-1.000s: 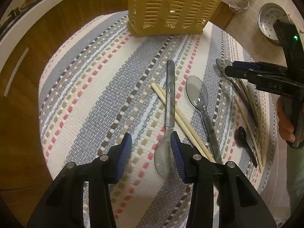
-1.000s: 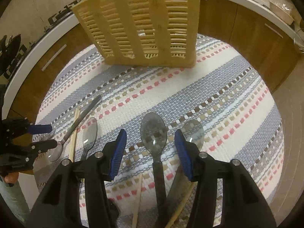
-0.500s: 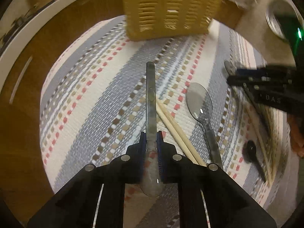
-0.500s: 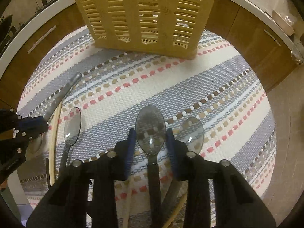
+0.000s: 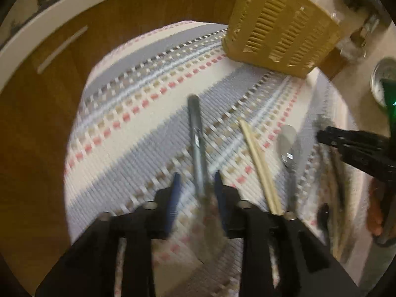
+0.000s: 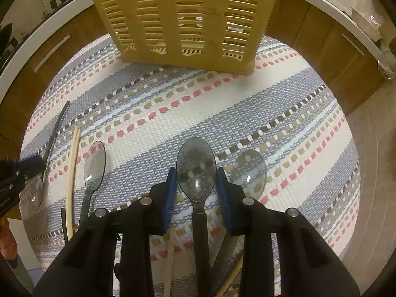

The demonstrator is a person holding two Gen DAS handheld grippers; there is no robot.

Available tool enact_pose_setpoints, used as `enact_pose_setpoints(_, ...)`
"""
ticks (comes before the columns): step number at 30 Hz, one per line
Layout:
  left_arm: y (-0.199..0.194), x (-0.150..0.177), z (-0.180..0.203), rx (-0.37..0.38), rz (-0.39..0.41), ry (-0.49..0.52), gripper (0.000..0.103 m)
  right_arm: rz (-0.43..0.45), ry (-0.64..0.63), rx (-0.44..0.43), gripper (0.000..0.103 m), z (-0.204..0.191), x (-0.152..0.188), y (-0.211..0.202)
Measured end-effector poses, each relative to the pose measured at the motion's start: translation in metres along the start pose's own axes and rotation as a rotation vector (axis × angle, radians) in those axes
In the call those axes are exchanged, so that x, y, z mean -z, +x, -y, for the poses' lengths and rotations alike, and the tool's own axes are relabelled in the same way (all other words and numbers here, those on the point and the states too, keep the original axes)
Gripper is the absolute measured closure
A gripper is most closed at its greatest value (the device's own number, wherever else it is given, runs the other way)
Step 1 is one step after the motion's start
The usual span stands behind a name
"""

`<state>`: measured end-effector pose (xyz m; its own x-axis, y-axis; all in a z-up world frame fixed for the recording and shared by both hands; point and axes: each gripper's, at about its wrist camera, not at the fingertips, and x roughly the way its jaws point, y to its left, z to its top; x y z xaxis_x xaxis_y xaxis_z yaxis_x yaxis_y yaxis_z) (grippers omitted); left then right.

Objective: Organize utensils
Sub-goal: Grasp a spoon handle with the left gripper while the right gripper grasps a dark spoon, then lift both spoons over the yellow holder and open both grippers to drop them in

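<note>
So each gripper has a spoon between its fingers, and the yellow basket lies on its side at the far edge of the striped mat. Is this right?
Not quite. The yellow basket stands upright on the striped mat, as the right wrist view shows. The rest holds: a spoon sits between the right gripper fingers, another between the left gripper fingers.
</note>
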<state>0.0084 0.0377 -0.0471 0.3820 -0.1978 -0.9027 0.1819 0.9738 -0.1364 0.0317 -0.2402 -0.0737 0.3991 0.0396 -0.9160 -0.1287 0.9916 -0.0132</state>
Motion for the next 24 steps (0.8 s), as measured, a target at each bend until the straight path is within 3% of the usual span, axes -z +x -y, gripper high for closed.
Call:
enact_pose_setpoints(5, 0.016, -0.029, 0.004, -0.001, -0.069, 0.084, 0.071, -0.036, -0.014, -0.013, 0.073, -0.005, -0.008, 0.005)
enact_pose_setpoints(8, 0.02, -0.037, 0.012, -0.085, -0.096, 0.134, 0.09, -0.046, -0.045, 0.012, 0.074, -0.011, -0.012, 0.006)
enact_pose_setpoints(12, 0.021, -0.038, 0.017, -0.091, -0.07, 0.145, 0.093, -0.027, -0.063, 0.014, 0.074, -0.018, -0.012, 0.005)
enact_pose_setpoints(14, 0.012, -0.038, 0.013, -0.006, -0.007, 0.097, 0.093, 0.018, -0.053, -0.027, 0.074, -0.018, -0.009, -0.002)
enact_pose_setpoints(18, -0.016, -0.036, 0.011, 0.077, 0.146, 0.037, 0.093, 0.178, -0.044, -0.137, 0.074, -0.014, 0.0, -0.038)
enact_pose_setpoints(24, -0.075, -0.043, 0.035, 0.201, 0.454, 0.037, 0.093, 0.469, -0.051, -0.281, 0.074, -0.012, 0.012, -0.102)
